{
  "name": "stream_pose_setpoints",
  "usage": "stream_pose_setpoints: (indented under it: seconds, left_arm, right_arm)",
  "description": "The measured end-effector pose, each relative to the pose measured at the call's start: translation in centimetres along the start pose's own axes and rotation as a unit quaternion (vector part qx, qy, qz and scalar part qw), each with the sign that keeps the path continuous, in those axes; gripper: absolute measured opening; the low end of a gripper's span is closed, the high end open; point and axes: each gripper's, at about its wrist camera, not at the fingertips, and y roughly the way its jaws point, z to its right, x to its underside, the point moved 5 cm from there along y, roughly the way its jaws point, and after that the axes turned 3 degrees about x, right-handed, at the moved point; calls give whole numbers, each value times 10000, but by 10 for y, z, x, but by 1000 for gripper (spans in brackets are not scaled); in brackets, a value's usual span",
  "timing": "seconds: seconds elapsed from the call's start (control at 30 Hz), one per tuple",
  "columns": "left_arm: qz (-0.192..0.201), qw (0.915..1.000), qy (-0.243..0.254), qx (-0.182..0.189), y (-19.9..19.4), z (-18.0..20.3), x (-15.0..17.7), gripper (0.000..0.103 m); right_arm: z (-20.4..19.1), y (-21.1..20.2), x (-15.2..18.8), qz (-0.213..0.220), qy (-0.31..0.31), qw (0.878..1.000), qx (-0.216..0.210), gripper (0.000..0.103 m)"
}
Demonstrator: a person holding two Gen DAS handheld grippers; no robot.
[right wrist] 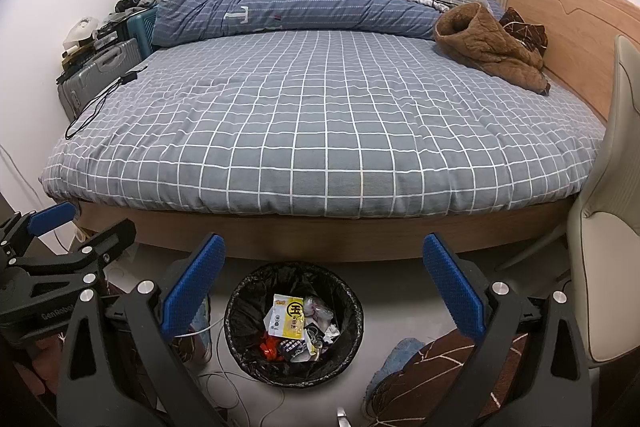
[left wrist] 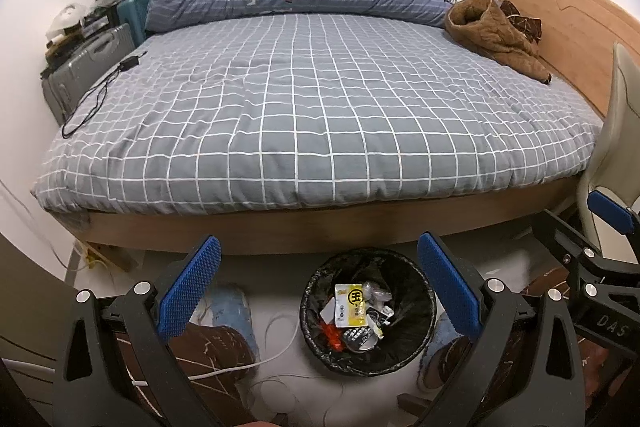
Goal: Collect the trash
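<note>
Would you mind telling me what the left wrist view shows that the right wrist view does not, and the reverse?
Only the left wrist view shows the right gripper entering at its right edge, and the yellow power strip under the bed's corner. Only the right wrist view shows the left gripper at its left edge, and more of the beige chair. Both share the open grippers, the black-lined trash bin holding a yellow wrapper, the checked bed and brown jacket.

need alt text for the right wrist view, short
An open right hand-held gripper with blue pads hangs over a round black-lined trash bin holding a yellow-and-white wrapper and other litter, on the floor before a bed with a grey checked cover. The left hand-held gripper shows at the left edge.
</note>
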Motion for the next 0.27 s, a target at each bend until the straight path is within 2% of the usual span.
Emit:
stream_pose_setpoints:
  seconds: [0.27]
  left_arm:
    - [6,10000,-43,38,1,-2,0,97]
  right_arm:
    - [-4,0,1,31,-13,10000,-20,95]
